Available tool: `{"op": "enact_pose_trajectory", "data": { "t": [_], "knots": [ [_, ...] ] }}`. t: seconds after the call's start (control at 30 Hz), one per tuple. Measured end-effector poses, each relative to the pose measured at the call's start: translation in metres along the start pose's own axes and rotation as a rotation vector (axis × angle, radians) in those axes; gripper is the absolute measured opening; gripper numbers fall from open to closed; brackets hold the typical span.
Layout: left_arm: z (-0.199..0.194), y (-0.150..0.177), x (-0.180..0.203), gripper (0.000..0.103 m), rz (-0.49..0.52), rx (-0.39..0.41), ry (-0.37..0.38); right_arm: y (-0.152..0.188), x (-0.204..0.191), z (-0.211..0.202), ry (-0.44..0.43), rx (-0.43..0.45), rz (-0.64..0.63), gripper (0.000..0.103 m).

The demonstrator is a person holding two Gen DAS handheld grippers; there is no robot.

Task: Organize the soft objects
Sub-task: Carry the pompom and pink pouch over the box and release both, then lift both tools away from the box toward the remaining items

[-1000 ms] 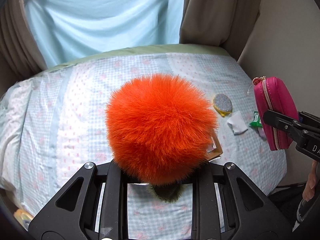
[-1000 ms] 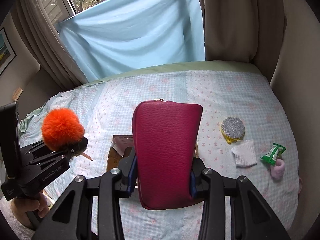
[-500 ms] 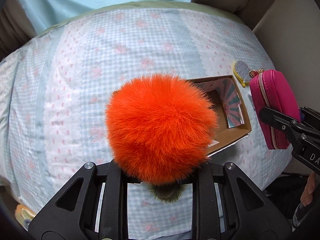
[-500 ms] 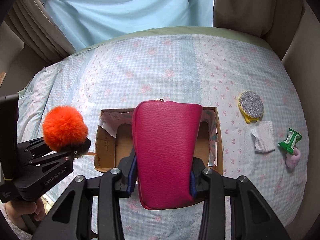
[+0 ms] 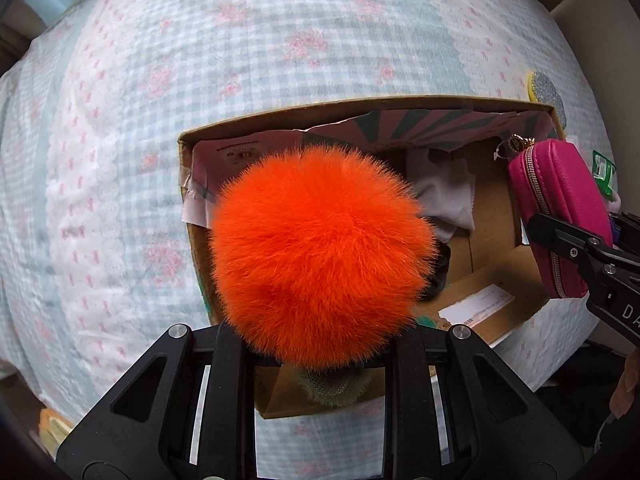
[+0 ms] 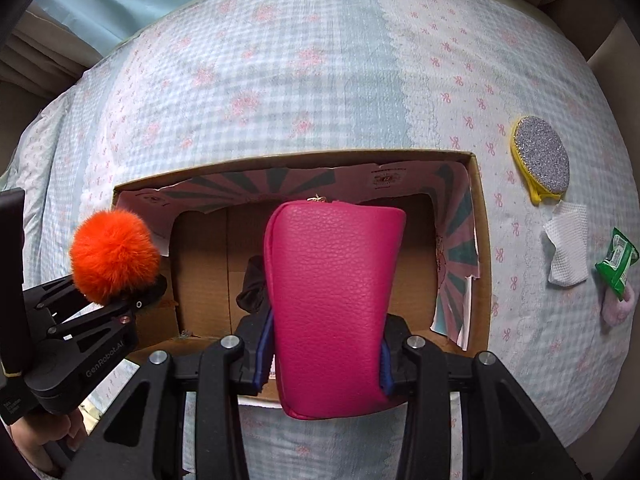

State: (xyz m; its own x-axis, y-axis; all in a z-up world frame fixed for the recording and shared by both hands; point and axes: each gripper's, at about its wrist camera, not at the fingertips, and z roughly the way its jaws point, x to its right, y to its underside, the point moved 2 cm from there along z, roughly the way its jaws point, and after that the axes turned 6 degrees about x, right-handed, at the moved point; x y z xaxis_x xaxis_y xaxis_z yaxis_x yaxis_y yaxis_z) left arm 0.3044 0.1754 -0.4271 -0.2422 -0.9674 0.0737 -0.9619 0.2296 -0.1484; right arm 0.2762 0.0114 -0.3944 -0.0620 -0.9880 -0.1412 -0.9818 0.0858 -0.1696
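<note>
A: Why is each tool carrying something above the open brown cardboard box (image 6: 480, 248)?

B: I'd judge both items are headed into it. The left tool (image 5: 320, 344) is pinching the round fluffy orange pompom (image 5: 320, 256) at its base, over the box's left part. The right tool (image 6: 328, 344) is clamped on the sides of the pink pebbled-leather zip pouch (image 6: 334, 304), held upright over the middle of the box.

A: Anything in the box?

B: A white cloth (image 5: 448, 196) and something dark (image 6: 252, 284) lie on its floor; the dark thing I can't identify.

A: What has changed from a second ago?

B: Then the views took in the curtain and the far edge of the bed, with the box barely showing. Now both cameras tilt down and the box fills them. Grips unchanged.

A: And outside?

B: A glittery oval pad with yellow edge (image 6: 542, 158), a white folded tissue (image 6: 568, 244) and a green packet (image 6: 616, 260) sit on the gingham bedspread (image 6: 320, 60) to the right.
</note>
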Motion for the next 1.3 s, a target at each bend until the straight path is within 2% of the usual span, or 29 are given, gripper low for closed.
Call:
{"op": "enact_pose_trajectory", "data": {
  "t": [0.2,0.27,0.3,0.33,0.37,0.4,0.43,0.47,0.73,0.93,1.1,1.3],
  "knots": [
    [0.018,-0.013,0.015,0.019,0.101,-0.028,-0.026,-0.010,0.013,0.022,-0.019,-0.056,0.064,0.039],
    [0.018,-0.016,0.020,0.023,0.123,-0.031,-0.018,-0.013,0.017,0.025,-0.026,-0.057,0.078,0.042],
    [0.019,-0.017,0.023,0.038,0.131,-0.035,-0.010,-0.014,0.018,0.027,-0.028,-0.061,0.079,0.044],
    [0.019,-0.018,0.026,0.073,0.141,-0.040,-0.009,-0.016,0.018,0.028,-0.030,-0.060,0.083,0.048],
    [0.018,-0.018,0.029,0.093,0.153,-0.037,-0.025,-0.017,0.019,0.027,-0.039,-0.049,0.093,0.062],
    [0.016,-0.018,0.032,0.103,0.168,-0.022,-0.049,-0.019,0.020,0.026,-0.050,-0.034,0.103,0.073],
    [0.012,-0.019,0.034,0.103,0.182,0.010,-0.057,-0.020,0.021,0.025,-0.057,-0.021,0.111,0.096],
    [0.009,-0.019,0.037,0.103,0.194,0.017,-0.053,-0.021,0.022,0.024,-0.059,-0.010,0.113,0.103],
    [-0.001,-0.011,0.044,0.103,0.175,0.004,-0.036,-0.021,0.019,0.020,-0.078,0.006,0.098,0.103],
    [-0.027,-0.002,0.040,0.103,0.147,0.047,-0.045,-0.015,0.013,-0.004,-0.075,0.058,0.071,0.103],
    [-0.066,0.007,0.035,0.103,0.140,0.113,-0.063,-0.010,0.007,-0.052,-0.066,0.146,0.052,0.103],
    [-0.136,0.029,0.033,0.103,0.100,0.219,-0.059,0.006,0.001,-0.133,-0.018,0.269,-0.004,0.103]
  ]
}}
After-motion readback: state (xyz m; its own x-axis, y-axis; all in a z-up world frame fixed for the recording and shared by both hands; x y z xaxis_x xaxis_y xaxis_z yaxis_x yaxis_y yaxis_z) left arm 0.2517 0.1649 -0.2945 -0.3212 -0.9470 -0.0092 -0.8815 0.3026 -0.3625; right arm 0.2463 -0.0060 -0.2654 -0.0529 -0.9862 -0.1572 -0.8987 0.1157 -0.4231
